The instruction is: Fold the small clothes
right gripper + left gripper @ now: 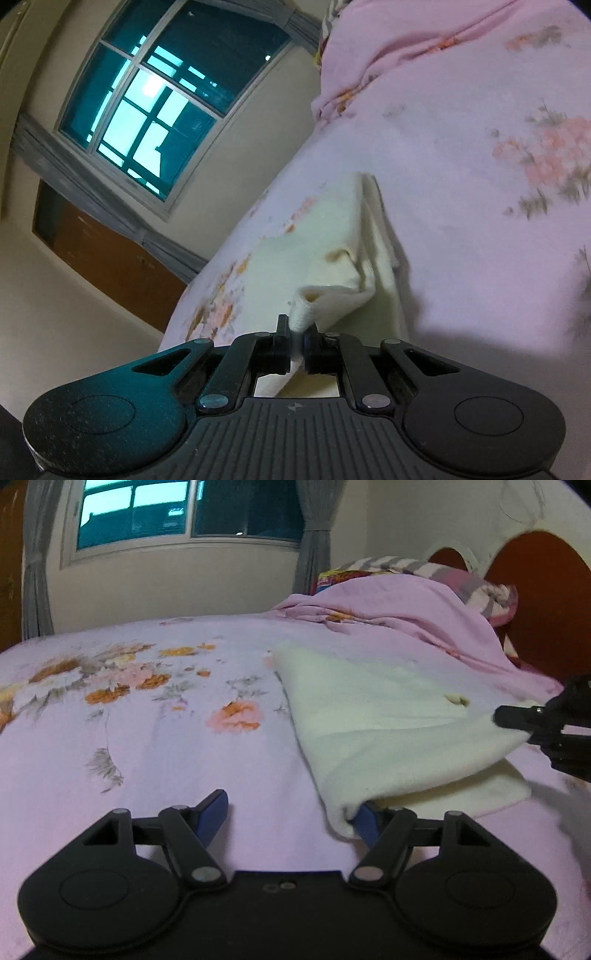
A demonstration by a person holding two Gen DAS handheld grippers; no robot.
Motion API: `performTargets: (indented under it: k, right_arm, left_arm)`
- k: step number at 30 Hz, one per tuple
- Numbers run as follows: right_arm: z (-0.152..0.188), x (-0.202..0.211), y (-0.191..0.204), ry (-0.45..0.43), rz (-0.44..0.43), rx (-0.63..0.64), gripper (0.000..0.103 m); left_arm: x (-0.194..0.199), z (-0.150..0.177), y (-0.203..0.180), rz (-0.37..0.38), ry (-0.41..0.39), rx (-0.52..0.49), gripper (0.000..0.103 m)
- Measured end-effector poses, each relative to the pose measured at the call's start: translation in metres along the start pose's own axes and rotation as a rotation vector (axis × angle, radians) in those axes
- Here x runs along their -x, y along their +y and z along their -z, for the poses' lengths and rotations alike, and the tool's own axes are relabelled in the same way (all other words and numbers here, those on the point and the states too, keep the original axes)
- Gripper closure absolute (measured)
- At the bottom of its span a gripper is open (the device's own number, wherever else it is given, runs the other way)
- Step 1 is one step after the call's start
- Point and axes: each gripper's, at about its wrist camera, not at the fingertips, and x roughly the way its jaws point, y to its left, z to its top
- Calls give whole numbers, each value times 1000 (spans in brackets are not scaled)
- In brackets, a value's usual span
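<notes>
Bed, pink floral sheet, fills mid-frame | cream cloth lies right of centre on it, partly doubled over | our left tongs spread wide at lower centre, right blade under the cloth's near edge | our right tongs clenched on a cloth corner, bottom centre.
</notes>
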Motion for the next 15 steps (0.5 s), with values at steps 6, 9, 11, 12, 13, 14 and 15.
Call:
performTargets:
  k: [6, 9, 11, 12, 13, 14, 15]
  right_arm:
    - [4, 2, -5, -29, -8, -29, 97]
    - [4, 3, -1, -16, -6, 1, 97]
    - [3, 1, 2, -15, -2, 0, 97]
    - [2, 1, 2, -29, -2, -13, 97]
    - [0, 3, -1, -42, -4, -26, 97]
    - [-1, 6, -2, -58, 2, -32, 97]
    - [-1, 7, -2, -68, 3, -35, 97]
  left_arm:
    - [-14, -4, 2, 14, 41, 21, 32]
    - [-6, 2, -3, 29, 33, -30, 35]
    - [-7, 1, -9, 29, 38, -64, 36]
    - [-9, 0, -10, 29, 51, -75, 35]
    - [-10, 0, -10, 22, 57, -74, 32]
    - [-10, 2, -9, 20, 62, -71, 32]
    - [-11, 3, -9, 23, 66, -74, 32]
